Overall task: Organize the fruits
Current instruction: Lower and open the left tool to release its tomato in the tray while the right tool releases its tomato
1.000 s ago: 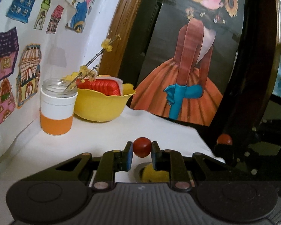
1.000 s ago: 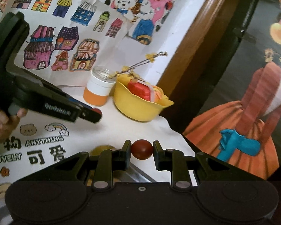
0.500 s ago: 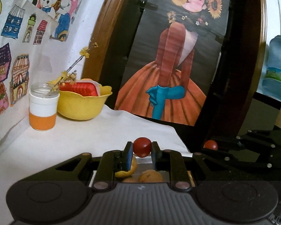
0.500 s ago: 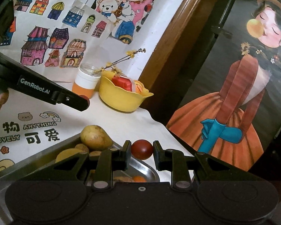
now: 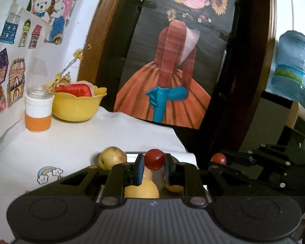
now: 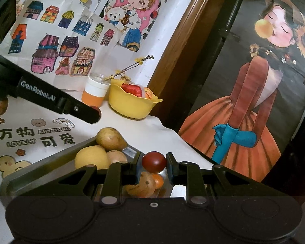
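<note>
A small red tomato sat pinched in the left tool, another red tomato in the right tool, both held above the steel tray of pears and oranges near the bench's right edge. Bare cloth lay between tray and far yellow bowl.

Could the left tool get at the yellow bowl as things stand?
Probably not to grasp it: the left tool is already shut on a red cherry tomato. The way itself looks free, with only bare white tablecloth between it and the yellow bowl.
</note>
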